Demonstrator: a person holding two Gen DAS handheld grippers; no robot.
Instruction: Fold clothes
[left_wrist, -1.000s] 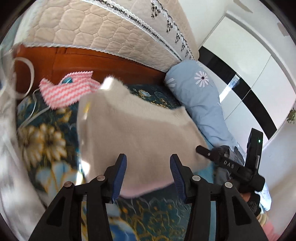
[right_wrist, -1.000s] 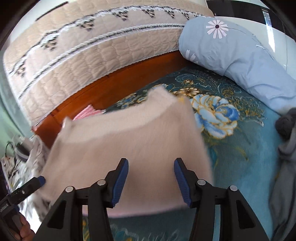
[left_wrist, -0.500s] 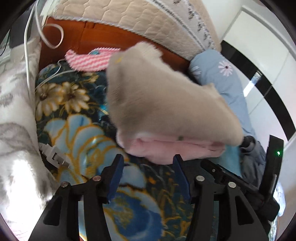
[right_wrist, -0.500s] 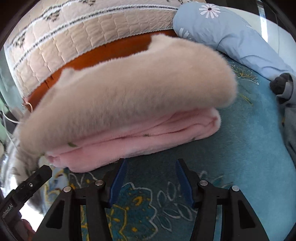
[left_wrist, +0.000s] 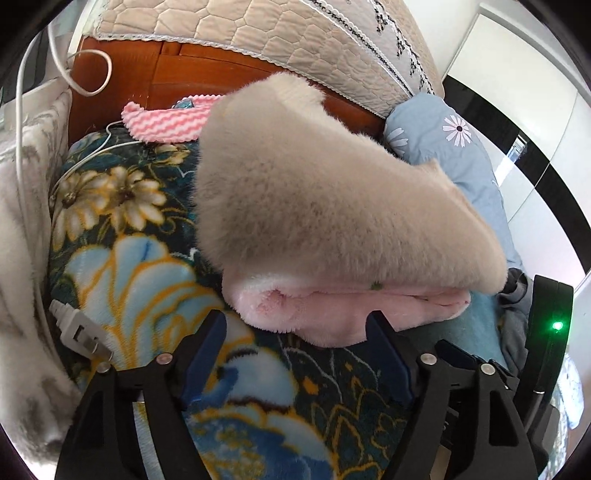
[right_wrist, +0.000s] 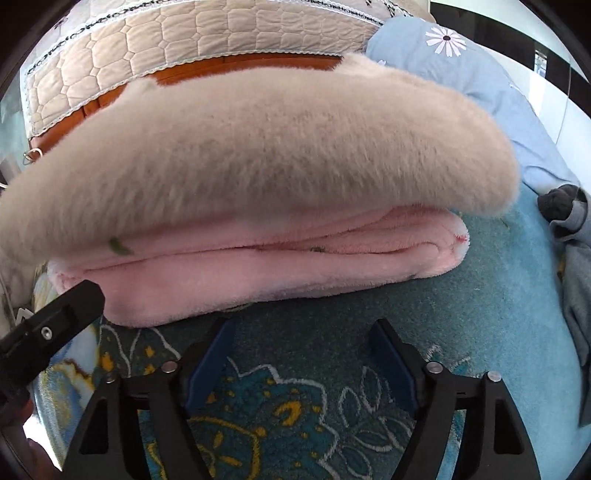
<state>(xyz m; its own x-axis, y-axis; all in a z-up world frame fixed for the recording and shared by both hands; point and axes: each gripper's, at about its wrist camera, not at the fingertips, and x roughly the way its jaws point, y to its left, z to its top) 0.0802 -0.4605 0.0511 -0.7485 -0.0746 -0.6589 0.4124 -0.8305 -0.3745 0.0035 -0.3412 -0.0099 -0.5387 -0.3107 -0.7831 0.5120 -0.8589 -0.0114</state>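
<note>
A folded fleece garment (left_wrist: 325, 206), beige outside with pink lining, lies on the floral blanket (left_wrist: 122, 258). It fills the upper half of the right wrist view (right_wrist: 258, 166). My left gripper (left_wrist: 295, 343) is open and empty, low over the blanket, its fingertips just short of the garment's pink folded edge (left_wrist: 332, 310). My right gripper (right_wrist: 301, 350) is open and empty, also just in front of the pink edge (right_wrist: 258, 273). Each view shows part of the other gripper at its side.
A wooden headboard (left_wrist: 184, 74) with a quilted cover stands behind. A blue pillow (left_wrist: 461, 155) lies at right, a pink zigzag cloth (left_wrist: 166, 122) at the back. A white cable and plug (left_wrist: 79, 332) lie at left. Grey clothing (right_wrist: 576, 258) lies at right.
Both grippers let go of the garment and dropped low. It went from held up and spread to lying folded on the blanket. Both grippers have edged closer to its pink edge.
</note>
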